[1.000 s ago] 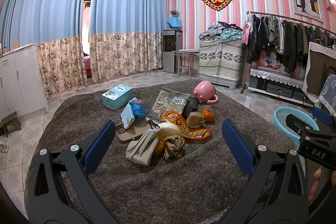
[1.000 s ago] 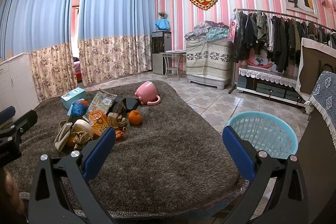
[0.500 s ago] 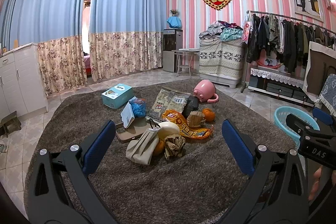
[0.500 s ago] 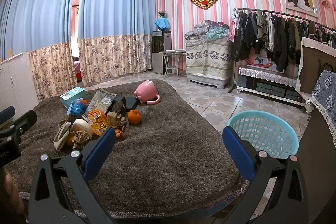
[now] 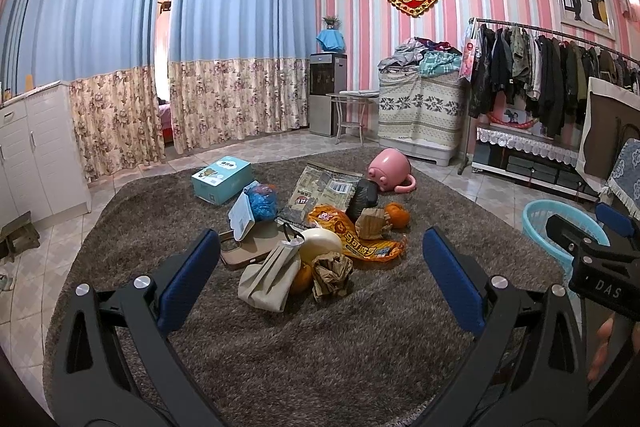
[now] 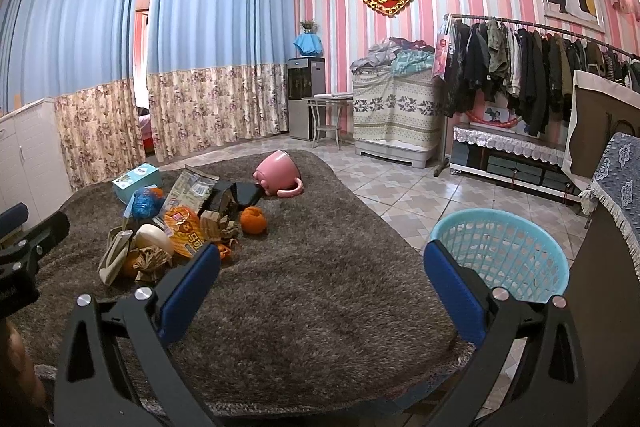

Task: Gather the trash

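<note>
A pile of trash lies on a brown shag rug (image 5: pixel 280 347): a crumpled brown paper (image 5: pixel 331 269), an orange snack wrapper (image 5: pixel 352 239), a beige pouch (image 5: pixel 269 277), a blue plastic bag (image 5: pixel 261 201), a tangerine (image 5: pixel 397 214) and a printed packet (image 5: pixel 323 187). The pile also shows in the right wrist view, with the tangerine (image 6: pixel 253 219) at its right. A light blue mesh basket (image 6: pixel 500 251) stands off the rug's right edge. My left gripper (image 5: pixel 320 281) is open, above the rug just short of the pile. My right gripper (image 6: pixel 320 279) is open over bare rug, left of the basket.
A tipped pink cup (image 5: pixel 390 169) and a teal box (image 5: pixel 221 179) lie behind the pile. A white cabinet (image 5: pixel 36 155) stands left, a clothes rack (image 5: pixel 552 75) and a covered chest (image 5: pixel 420 115) at the back right. Tiled floor surrounds the rug.
</note>
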Demonstrator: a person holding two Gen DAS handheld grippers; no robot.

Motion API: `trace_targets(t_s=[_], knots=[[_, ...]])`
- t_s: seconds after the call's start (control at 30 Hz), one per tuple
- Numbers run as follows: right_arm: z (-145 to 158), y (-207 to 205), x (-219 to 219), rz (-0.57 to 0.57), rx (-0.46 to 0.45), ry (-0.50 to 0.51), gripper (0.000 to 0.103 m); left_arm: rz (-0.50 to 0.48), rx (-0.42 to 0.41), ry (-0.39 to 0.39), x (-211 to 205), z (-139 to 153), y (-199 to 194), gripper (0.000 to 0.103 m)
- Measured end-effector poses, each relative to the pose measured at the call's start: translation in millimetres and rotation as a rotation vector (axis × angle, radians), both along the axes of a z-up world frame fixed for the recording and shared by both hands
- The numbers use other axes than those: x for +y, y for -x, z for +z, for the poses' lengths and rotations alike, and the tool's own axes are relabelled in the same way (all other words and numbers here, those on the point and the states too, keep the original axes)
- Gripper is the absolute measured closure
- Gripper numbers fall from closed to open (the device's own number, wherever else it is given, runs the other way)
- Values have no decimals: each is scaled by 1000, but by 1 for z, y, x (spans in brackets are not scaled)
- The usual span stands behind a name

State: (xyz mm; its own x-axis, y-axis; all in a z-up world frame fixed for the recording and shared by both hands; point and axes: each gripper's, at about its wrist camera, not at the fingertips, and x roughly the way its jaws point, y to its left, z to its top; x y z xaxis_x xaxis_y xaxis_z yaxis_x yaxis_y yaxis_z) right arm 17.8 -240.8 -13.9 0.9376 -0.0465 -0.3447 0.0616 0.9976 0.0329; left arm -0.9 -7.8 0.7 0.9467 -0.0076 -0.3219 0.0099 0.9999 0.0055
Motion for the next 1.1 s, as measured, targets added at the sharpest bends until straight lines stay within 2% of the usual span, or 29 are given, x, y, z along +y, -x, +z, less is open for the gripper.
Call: trace_targets(t_s=[0.03,0.13,0.33,0.37,0.43,0.9,1.1], knots=[[-11,-3,-3,0,3,-2,4,-2,1,0,0,0,0,5],[-14,-4,-3,-1,6,-4,4,-2,2,0,0,-3,-1,5],[-17,-5,-5,-3,7,3,4,-2,-4,-3,0,-3,-1,5],[-17,-5,-5,-3,7,1,4,-2,-6,-4,9,-21,-5,5],[-17,-5,-5,-3,7,1,4,-4,-3,-4,11,-26,-6,5],[-16,-5,-5,-3,9,3,4,-3,1,-3,10,-23,-6,5],[-19,-4,-7,-3,9,10,4,-6,14,0,16,-37,-11,5]])
